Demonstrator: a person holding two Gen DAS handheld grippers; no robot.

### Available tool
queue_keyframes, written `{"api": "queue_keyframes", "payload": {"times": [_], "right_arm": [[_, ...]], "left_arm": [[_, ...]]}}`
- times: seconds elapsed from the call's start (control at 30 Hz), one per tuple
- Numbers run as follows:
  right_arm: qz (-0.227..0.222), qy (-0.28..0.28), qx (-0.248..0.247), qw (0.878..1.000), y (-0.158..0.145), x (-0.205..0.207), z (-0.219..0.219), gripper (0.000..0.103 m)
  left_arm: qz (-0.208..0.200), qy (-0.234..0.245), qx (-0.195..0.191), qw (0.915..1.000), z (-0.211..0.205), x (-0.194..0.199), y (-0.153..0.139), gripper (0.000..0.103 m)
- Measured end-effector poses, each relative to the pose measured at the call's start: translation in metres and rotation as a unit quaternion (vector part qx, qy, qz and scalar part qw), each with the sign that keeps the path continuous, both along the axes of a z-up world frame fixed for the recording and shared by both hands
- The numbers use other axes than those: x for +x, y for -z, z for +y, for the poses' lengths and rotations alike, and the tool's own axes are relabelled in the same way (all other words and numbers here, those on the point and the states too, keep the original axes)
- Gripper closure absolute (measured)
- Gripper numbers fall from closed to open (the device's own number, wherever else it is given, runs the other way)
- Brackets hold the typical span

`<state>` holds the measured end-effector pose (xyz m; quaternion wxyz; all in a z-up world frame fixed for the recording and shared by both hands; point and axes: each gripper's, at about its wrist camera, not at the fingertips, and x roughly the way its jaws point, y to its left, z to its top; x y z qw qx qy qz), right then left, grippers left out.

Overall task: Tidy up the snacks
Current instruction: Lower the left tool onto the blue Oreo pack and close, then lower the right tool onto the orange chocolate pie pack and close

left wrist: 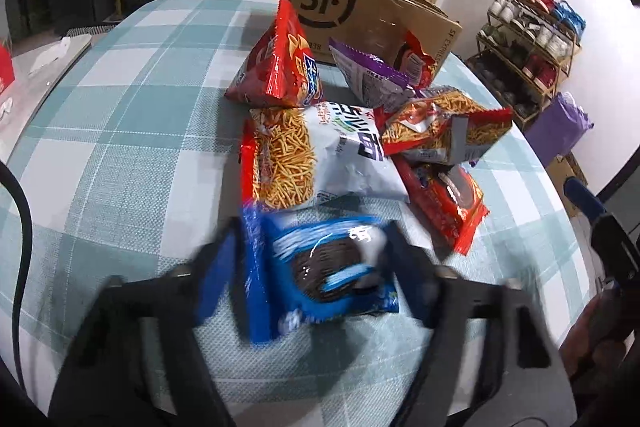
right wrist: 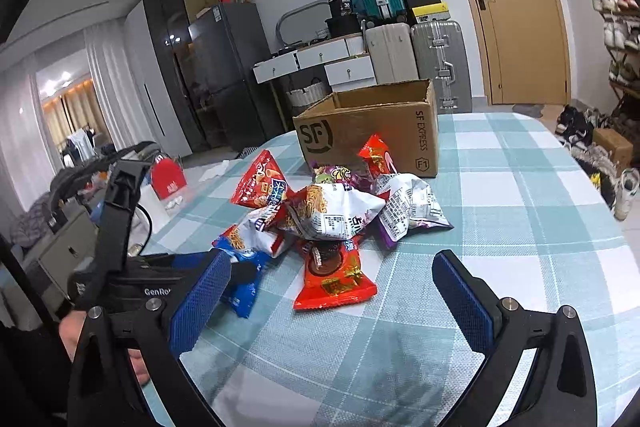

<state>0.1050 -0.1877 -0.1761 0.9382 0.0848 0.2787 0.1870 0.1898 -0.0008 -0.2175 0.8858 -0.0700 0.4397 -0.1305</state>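
Now your left hand-held gripper (left wrist: 316,267) has its jaws closed on the blue cookie packet (left wrist: 320,275), nearest you from the cardboard box (left wrist: 372,15); lift it clear first. Your right hand-held gripper (right wrist: 332,291) hangs wide open, empty. Noodle bags (left wrist: 316,155) lie heaped before the box, blocking a low path.

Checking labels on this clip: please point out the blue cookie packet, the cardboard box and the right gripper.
blue cookie packet (left wrist: 320,275), left wrist view, on the printed cookie.
cardboard box (right wrist: 362,135), right wrist view, on its front wall.
right gripper (right wrist: 332,301), right wrist view, between its fingertips.
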Motion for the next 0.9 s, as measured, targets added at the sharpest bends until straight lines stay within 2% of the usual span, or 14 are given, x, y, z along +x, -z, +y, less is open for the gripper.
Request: {"api": "queue_keyframes", "payload": {"times": [0.13,0.27,0.5,0.7,0.9], "right_arm": [[0.000,-0.001,0.003,1.000,-0.001,-0.001,0.002,0.000],[0.002,0.001,0.003,1.000,-0.001,-0.004,0.004,0.000],[0.000,0.003,-0.005,1.000,-0.004,-0.007,0.007,0.000],[0.002,0.006,-0.012,1.000,-0.006,-0.008,0.009,0.000],[0.021,0.006,-0.017,1.000,-0.003,-0.002,0.009,0.000]], "left_arm": [[0.007,0.004,-0.014,0.9999,0.004,-0.001,0.001,0.059],[0.009,0.009,-0.023,0.9997,0.010,-0.012,-0.002,0.063],[0.010,0.013,-0.035,0.9992,0.022,-0.031,-0.006,0.065],[-0.006,0.005,-0.037,0.9993,0.034,-0.047,-0.015,0.065],[-0.015,-0.003,-0.047,0.9988,0.047,-0.054,-0.023,0.065]]}}
